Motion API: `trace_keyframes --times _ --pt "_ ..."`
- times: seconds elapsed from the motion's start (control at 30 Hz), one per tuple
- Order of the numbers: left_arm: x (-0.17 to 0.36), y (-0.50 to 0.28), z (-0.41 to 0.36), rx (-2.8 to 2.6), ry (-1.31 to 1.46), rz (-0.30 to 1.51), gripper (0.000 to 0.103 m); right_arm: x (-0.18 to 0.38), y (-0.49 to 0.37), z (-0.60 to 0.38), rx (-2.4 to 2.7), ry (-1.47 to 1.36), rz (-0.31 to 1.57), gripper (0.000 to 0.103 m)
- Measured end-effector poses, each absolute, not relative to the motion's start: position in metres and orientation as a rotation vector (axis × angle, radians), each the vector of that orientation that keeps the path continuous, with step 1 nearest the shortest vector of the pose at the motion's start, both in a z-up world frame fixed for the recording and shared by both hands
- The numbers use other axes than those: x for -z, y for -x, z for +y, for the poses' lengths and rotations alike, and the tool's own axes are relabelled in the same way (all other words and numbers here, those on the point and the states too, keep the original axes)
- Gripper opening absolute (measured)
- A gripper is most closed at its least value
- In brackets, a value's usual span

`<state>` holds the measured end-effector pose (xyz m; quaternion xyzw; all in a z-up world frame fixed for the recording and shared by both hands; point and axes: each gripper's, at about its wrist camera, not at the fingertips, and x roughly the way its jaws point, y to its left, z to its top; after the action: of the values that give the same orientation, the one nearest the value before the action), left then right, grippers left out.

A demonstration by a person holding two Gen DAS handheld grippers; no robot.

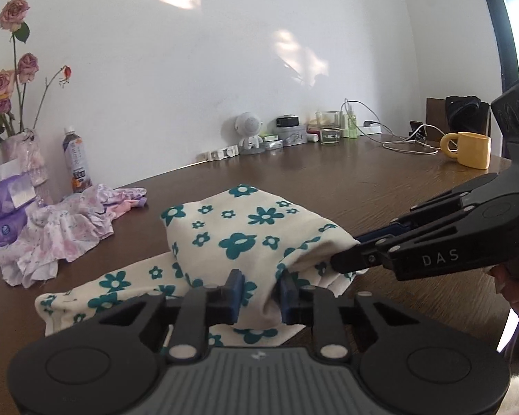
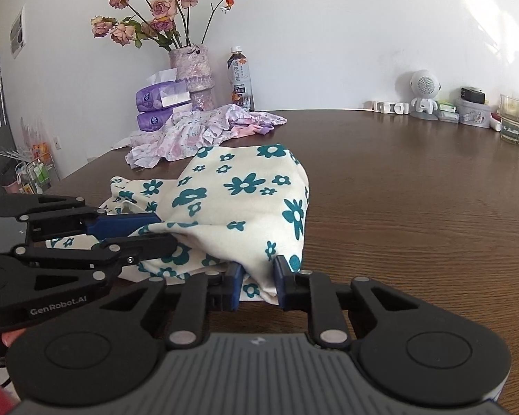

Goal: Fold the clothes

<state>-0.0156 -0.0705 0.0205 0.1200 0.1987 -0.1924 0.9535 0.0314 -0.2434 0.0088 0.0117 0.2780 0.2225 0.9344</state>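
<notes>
Left wrist view, garment: the cream garment with teal flowers [image 1: 238,238] lies on the brown bench [image 1: 380,186], its near part lifted into a hump, a flat part trailing left.
Left wrist view, left gripper [image 1: 258,294]: clenched on a bunched fold of the garment between its blue pads; judged to hold one edge up so the cloth can be carried over itself.
Left wrist view, right gripper [image 1: 358,250]: comes in from the right and pinches the garment's right corner, close beside the left; the two grips together keep the edge taut.
Left wrist view, only here: a yellow mug [image 1: 470,148] and white cables far right, well apart from the work, plus part of a hand behind the right gripper.
Right wrist view, right gripper [image 2: 257,285]: closed on the near hem of the garment [image 2: 245,186], cloth pinched between the pads.
Right wrist view, left gripper [image 2: 162,231]: seen side-on at left, jaws shut into the cloth.
Right wrist view, only here: the vase of dried roses [image 2: 190,69] whole, and bare bench to the right where a fold could land.
Both views, waiting pile: a pink-lilac floral garment [image 2: 204,131] sits crumpled by the tissue packs [image 2: 159,103], probably next.
</notes>
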Motion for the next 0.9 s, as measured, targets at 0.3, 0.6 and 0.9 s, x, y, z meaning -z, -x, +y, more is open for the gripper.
trace_keyframes --times 0.3,0.6,0.9 --pt "-0.016 0.017 -0.066 0.374 -0.21 0.409 0.021 -0.006 -0.029 -0.241 -0.438 -0.048 0.564 0.017" --pt "-0.018 0.02 -0.05 0.361 -0.093 0.394 0.072 -0.005 -0.019 -0.249 -0.414 -0.096 0.506 0.045" --pt "-0.017 0.02 -0.046 0.367 -0.009 0.364 0.091 -0.002 -0.019 -0.249 -0.4 -0.064 0.462 0.058"
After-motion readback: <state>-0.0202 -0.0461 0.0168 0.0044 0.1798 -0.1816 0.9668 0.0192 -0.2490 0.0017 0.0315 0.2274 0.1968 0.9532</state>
